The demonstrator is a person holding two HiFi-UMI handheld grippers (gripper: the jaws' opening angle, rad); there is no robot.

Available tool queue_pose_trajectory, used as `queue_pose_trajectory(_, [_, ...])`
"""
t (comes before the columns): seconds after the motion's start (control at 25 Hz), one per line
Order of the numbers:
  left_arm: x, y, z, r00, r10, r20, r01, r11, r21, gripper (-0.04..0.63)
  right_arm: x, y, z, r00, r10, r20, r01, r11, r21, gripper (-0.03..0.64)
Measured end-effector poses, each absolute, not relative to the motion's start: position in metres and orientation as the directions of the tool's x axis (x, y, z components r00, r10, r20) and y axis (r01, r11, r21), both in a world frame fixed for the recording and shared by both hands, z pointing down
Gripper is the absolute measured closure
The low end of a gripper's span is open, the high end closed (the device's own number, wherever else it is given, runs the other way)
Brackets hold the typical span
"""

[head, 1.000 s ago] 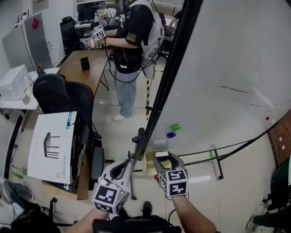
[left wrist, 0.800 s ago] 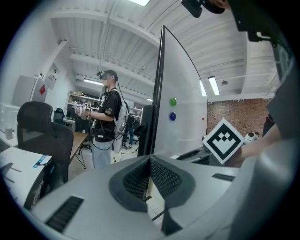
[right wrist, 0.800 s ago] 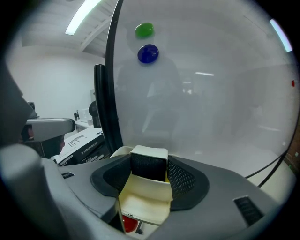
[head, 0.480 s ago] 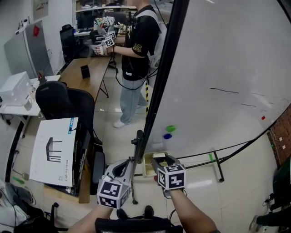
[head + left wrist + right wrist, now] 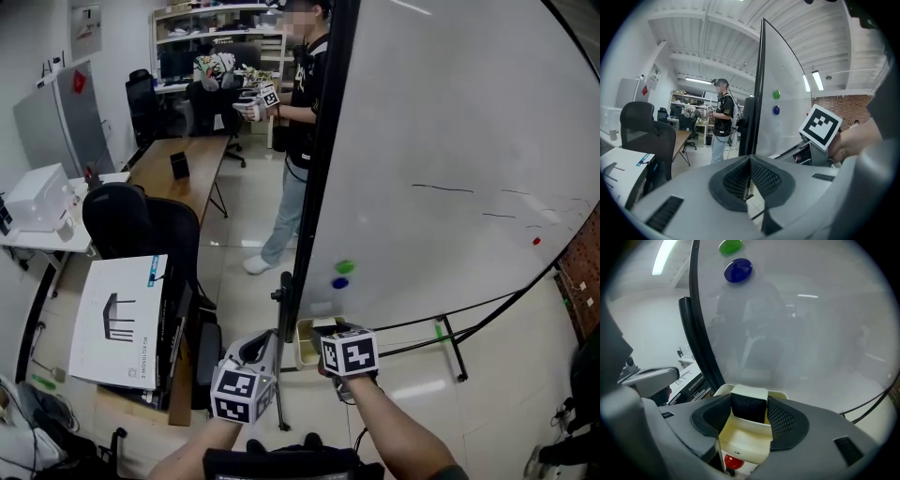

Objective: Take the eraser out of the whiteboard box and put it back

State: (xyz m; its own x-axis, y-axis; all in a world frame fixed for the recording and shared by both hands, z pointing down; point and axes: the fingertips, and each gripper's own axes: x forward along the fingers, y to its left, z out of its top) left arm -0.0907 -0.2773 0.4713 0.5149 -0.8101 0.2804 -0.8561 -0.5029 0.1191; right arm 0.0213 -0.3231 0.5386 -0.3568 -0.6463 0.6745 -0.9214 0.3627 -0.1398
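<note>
A cream whiteboard box [image 5: 305,343] hangs at the foot of the whiteboard [image 5: 450,141], beside its black frame post [image 5: 314,187]. My right gripper [image 5: 330,329] reaches into it from above. In the right gripper view the eraser [image 5: 749,401], cream on top with a black felt face, stands in the box [image 5: 740,439] with my right gripper [image 5: 749,416] shut on it, a pad against each side. A red round thing [image 5: 733,461] shows below the box. My left gripper [image 5: 262,345] sits left of the post; its pads [image 5: 761,176] meet, with nothing seen between them.
Green [image 5: 345,267] and blue [image 5: 340,282] magnets stick to the board above the box. A black office chair [image 5: 141,220] and a white carton [image 5: 127,319] stand to the left. A person [image 5: 300,122] with grippers stands behind the board near a desk [image 5: 178,159].
Both grippers stay at the box; the right one has tilted a little. The view has lifted, and the person at the back has moved right, toward the board's edge.
</note>
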Motion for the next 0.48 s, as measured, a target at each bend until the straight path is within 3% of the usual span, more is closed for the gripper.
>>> queue_pose_trajectory(0.48, [-0.08,-0.263,0.471,0.524,-0.805,0.279,-0.852,-0.503,0.147,0.58,0.018,-0.321,0.549,-0.342,-0.544,0.766,-0.926,0.334,-0.176,0.35])
